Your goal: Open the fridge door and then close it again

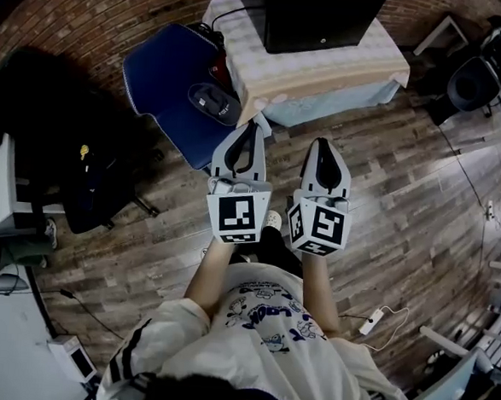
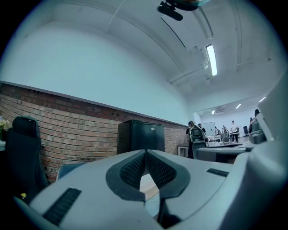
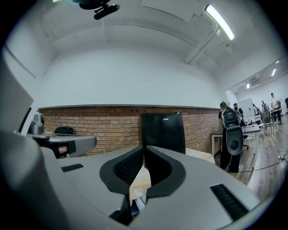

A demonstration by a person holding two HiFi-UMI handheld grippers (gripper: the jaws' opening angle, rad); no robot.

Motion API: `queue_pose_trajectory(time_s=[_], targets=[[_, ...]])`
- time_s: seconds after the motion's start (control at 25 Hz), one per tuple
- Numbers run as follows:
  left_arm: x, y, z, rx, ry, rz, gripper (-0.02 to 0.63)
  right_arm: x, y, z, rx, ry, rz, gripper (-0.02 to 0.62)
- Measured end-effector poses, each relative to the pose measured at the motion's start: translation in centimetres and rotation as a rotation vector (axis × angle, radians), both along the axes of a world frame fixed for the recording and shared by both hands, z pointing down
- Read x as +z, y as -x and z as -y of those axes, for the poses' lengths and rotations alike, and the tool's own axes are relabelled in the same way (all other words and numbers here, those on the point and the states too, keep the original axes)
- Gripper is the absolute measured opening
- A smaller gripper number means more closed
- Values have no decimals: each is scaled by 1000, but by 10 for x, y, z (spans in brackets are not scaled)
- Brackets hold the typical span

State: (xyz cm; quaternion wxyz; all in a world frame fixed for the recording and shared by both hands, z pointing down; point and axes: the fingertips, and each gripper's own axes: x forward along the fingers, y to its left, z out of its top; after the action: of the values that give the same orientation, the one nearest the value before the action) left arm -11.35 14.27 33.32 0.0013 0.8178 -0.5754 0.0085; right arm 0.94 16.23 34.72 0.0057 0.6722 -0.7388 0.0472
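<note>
On the cloth-covered bench (image 1: 375, 71) against the brick wall (image 3: 90, 126) stood the fridge (image 1: 319, 20), a black upright cabinet with its long axis vertical and its door apparently shut. The person faced it from the wooden floor (image 1: 403, 214) and held both tools level, side by side, pointing at the cabinet front. The left hand-held gripper (image 1: 255, 127) had its jaws fully together with nothing between them; its own view showed the ribbed pads meeting at the tips, with the fridge directly beyond them. The right hand-held gripper (image 1: 323, 145) was likewise closed and empty, its tips also meeting in front of the fridge. Neither tool touched the fridge or the bench. In the head view both sets of tips lay near the front edge of the bench, with the cabinet further on. The fridge lay straight ahead of both tools. The right hand-held gripper was aligned nearer the middle of the cabinet, while the left one was aligned with its left edge, beside the blue chair (image 1: 168, 87). No view showed a handle or the hinge side of the door, so the pulling edge could not be identified. The task judged as not yet begun: the next move would require closing the remaining gap and opening one set of jaws before engaging the door edge.
</note>
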Motion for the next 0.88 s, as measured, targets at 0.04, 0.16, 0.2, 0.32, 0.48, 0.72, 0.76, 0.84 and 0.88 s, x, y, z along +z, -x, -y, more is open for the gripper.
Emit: queue_pose_trajectory(time_s=[0.04,0.16,0.2,0.32,0.48,0.72,0.76,0.84,0.88], targets=[[-2,-6,8,-7,-3,0,22,-1,-6,10,-7,-3,1,40],[-6,-20,32,-27,-10,6,23,-5,-21,41,-28,-8,6,40],[-6,-24,41,-32,-11,8,22,-6,-24,51,-37,-9,8,40],[-6,-32,62,-57,-8,10,23,-7,-31,75,-69,-13,10,40],[-4,-42,84,-85,1,5,23,-5,-41,99,-99,-16,17,40],[4,-45,109,-124,25,15,23,4,-52,128,-116,7,22,40],[6,-46,112,-126,27,16,23,5,-54,132,-115,9,23,40],[8,-46,119,-129,29,19,21,6,-55,141,-114,9,22,40],[8,-45,123,-130,29,20,23,7,-55,145,-115,8,21,40]])
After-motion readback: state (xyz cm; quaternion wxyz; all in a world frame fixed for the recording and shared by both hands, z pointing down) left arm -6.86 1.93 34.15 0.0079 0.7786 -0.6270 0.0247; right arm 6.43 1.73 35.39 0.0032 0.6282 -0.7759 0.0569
